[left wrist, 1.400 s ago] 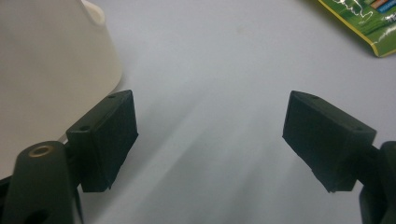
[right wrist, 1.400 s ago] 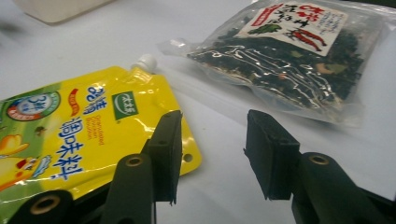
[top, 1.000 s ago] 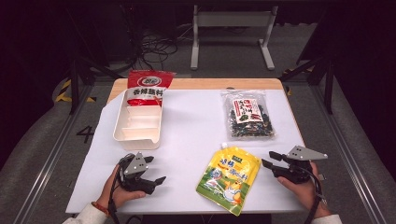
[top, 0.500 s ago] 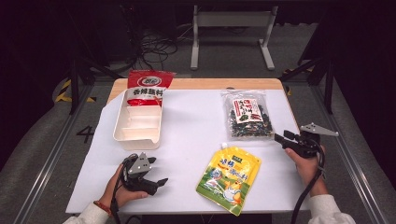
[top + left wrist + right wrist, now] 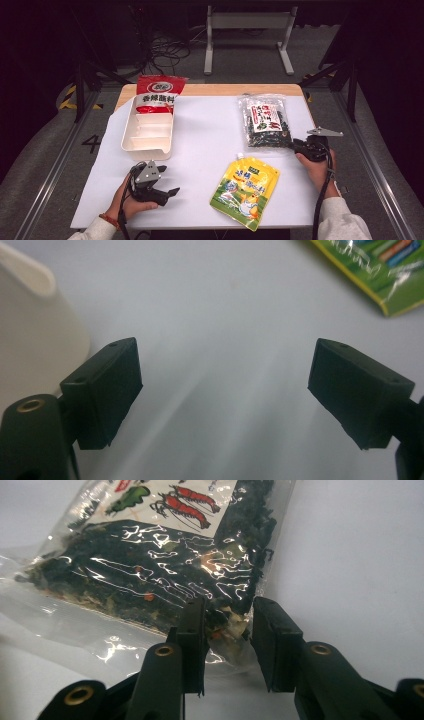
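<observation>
A clear bag of dark dried seaweed [image 5: 264, 122] with a white and red label lies at the right back of the white table. My right gripper [image 5: 295, 145] is at its near right corner. In the right gripper view the bag's corner [image 5: 165, 555] lies between the jaws of my right gripper [image 5: 227, 630], which have just been closing; a gap shows beside the pads. My left gripper [image 5: 169, 181] rests low at the front left, and its jaws [image 5: 225, 385] stand wide open over bare table.
A yellow-green spout pouch [image 5: 245, 192] lies at the front centre, its corner [image 5: 385, 275] ahead of the left gripper. A white divided tray [image 5: 131, 145] stands at the left, with a red packet [image 5: 157, 92] leaning on its far end.
My right hand has moved away from the front edge up to the seaweed bag's corner, and its jaws have narrowed around it. The left hand has stayed put.
</observation>
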{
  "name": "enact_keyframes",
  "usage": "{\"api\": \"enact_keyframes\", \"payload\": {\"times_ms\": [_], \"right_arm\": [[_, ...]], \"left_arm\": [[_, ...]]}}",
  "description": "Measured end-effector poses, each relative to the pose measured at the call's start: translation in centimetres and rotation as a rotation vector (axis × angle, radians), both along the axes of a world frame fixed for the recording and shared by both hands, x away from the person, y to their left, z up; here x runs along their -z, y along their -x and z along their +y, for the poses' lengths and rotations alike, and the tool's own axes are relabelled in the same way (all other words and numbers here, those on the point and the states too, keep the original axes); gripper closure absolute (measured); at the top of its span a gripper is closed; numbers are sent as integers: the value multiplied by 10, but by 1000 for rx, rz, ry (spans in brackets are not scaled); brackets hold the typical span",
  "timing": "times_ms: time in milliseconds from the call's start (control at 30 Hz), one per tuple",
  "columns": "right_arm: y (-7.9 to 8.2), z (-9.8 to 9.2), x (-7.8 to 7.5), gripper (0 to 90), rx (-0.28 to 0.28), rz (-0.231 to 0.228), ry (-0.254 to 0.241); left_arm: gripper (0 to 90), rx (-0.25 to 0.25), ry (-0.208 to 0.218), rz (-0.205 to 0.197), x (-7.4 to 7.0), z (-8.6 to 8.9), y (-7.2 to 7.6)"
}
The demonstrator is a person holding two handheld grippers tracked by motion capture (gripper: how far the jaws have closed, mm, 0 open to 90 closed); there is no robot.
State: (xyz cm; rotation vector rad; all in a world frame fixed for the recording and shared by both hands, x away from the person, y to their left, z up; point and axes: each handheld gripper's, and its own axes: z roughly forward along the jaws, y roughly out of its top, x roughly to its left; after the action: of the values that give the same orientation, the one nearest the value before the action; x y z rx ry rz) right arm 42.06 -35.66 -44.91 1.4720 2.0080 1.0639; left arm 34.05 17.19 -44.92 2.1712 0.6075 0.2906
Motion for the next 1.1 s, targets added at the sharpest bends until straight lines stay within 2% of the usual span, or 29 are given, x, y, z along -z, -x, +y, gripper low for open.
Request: {"api": "enact_keyframes", "payload": {"times_ms": [67, 100, 300, 400, 467, 533, 600, 667, 700, 833, 900, 933, 1000, 1100], "right_arm": [[-1, 0, 1, 669, 0, 2, 6], [-2, 0, 1, 671, -5, 3, 10], [-3, 2, 1, 657, -13, 2, 32], [-6, 2, 1, 547, 15, -10, 63], [-8, 0, 1, 540, 15, -6, 43], [-10, -3, 1, 482, 27, 2, -4], [-11, -6, 1, 464, 18, -7, -48], [-11, -5, 1, 444, 16, 0, -53], [-15, -3, 1, 396, -4, 15, -62], [-24, 3, 1, 295, -15, 39, -73], [-29, 8, 3, 221, -40, 81, -78], [-29, 11, 3, 242, -61, 83, -45], [-30, 14, 2, 257, -83, 88, -18], [-31, 15, 1, 265, -92, 94, -5]], "left_arm": [[136, 2, 12, 4, -3, -3, -4], [137, 15, 39, 10, -7, -8, -10], [137, 39, 43, 22, -9, -25, -22], [136, 59, 27, 27, -7, -31, -23], [135, 69, 24, 29, -6, -32, -22], [134, 75, 19, 28, -5, -32, -21], [134, 77, 17, 30, -4, -31, -19], [135, 80, 15, 30, -3, -31, -19], [135, 80, 14, 37, -2, -31, -19], [135, 84, 21, 44, -1, -33, -19], [135, 86, 32, 50, -2, -35, -21], [137, 88, 34, 57, -2, -37, -24], [140, 93, 50, 72, -3, -45, -30], [131, 105, 69, 91, -5, -54, -38]]}}
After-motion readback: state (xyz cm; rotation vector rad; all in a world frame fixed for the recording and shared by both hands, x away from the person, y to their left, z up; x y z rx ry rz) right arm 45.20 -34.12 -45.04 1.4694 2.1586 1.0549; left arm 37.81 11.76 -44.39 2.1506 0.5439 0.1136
